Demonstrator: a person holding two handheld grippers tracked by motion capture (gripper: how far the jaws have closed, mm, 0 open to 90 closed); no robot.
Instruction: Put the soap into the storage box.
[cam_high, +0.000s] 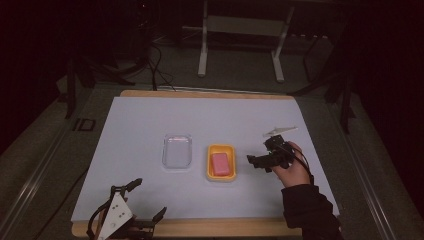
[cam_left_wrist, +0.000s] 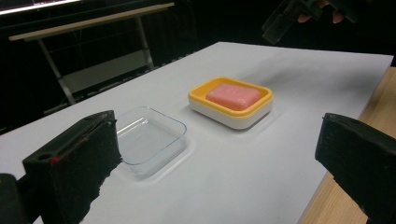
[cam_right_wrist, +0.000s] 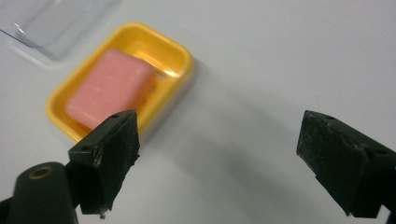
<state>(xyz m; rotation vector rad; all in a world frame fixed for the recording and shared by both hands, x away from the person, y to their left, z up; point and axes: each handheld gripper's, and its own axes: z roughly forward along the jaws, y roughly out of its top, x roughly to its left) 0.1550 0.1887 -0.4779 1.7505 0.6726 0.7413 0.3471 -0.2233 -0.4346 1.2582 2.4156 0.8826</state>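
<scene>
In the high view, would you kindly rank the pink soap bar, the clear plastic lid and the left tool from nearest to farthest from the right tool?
1. Pink soap bar, in the yellow dish just left of the right tool.
2. Clear plastic lid, beyond the dish, mid-table.
3. Left tool, at the table's near-left edge.

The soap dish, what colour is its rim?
Yellow-orange rim on the soap dish, over a white base; clearest in the left gripper view.
</scene>
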